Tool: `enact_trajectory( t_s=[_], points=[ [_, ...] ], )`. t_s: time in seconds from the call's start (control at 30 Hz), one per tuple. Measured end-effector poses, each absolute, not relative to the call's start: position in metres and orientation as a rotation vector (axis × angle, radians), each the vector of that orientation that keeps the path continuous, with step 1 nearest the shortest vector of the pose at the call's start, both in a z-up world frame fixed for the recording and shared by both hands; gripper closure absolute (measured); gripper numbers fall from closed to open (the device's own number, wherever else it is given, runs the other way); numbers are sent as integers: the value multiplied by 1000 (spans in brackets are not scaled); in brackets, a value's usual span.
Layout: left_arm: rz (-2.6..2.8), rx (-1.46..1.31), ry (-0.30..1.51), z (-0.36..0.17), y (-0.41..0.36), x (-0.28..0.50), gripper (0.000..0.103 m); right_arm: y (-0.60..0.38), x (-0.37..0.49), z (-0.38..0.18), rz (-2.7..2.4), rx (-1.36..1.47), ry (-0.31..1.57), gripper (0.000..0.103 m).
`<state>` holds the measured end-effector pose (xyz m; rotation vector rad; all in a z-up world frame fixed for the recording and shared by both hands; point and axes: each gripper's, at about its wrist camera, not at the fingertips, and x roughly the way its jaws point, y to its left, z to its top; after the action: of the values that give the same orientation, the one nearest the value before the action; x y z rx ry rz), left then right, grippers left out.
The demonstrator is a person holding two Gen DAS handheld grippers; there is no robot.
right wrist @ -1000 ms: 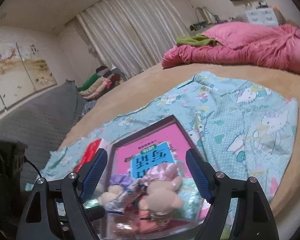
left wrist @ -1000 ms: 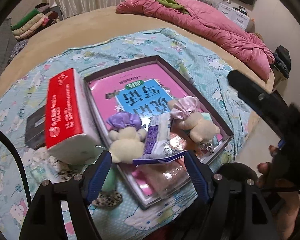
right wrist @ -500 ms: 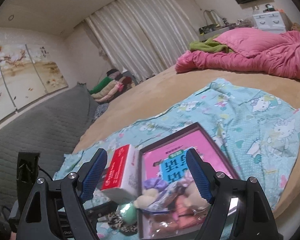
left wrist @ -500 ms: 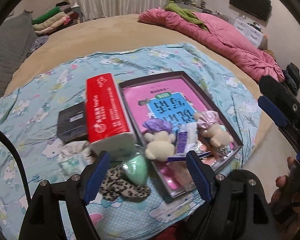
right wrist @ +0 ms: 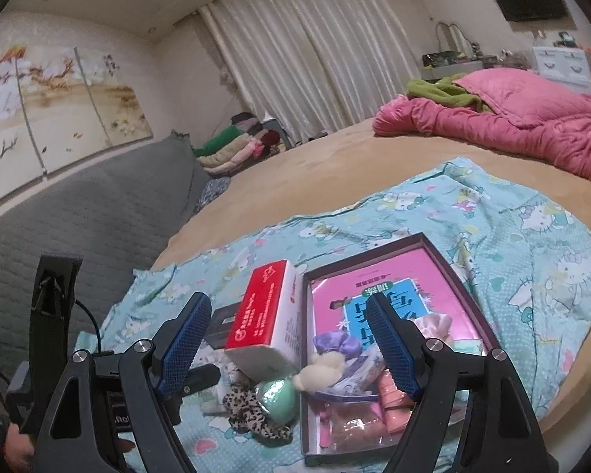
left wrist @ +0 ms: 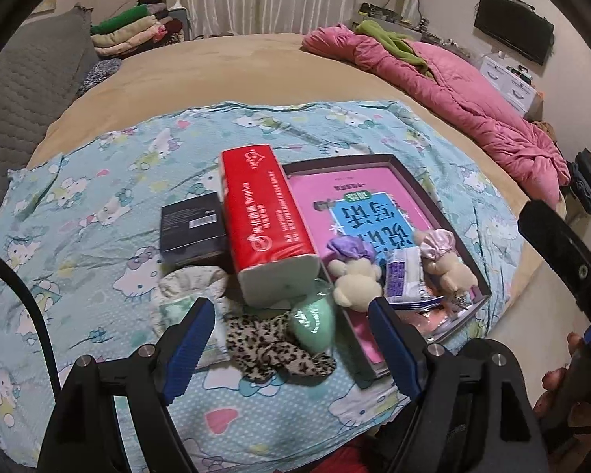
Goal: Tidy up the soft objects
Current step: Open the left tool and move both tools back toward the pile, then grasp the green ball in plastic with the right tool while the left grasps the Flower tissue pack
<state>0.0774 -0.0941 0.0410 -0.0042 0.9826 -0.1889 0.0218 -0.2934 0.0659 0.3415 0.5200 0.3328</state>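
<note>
Left gripper [left wrist: 291, 339] hangs w/ jaws spread wide, nothing between them, above the leopard-print scrunchie [left wrist: 274, 349] on the Hello Kitty cloth [left wrist: 98, 213]. Left to right: black box [left wrist: 191, 230], crumpled white cloth [left wrist: 191, 282], red tissue pack [left wrist: 262, 220] (leaning on the tray edge), mint-green sponge [left wrist: 313, 325] touching the scrunchie, then the tray [left wrist: 449, 220] w/ two small plush bears [left wrist: 354, 280] & a purple-white packet [left wrist: 404, 276] inside. Right gripper [right wrist: 287, 351] is likewise released, empty, hovering over the same pile.
</note>
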Motion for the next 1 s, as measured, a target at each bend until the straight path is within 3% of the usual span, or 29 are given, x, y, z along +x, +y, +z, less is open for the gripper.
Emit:
enact_trajectory(
  t_s=[1.0],
  points=[
    [-24,-164,1015,18,25,72,23,-221,19,47,449,70,601,21]
  ],
)
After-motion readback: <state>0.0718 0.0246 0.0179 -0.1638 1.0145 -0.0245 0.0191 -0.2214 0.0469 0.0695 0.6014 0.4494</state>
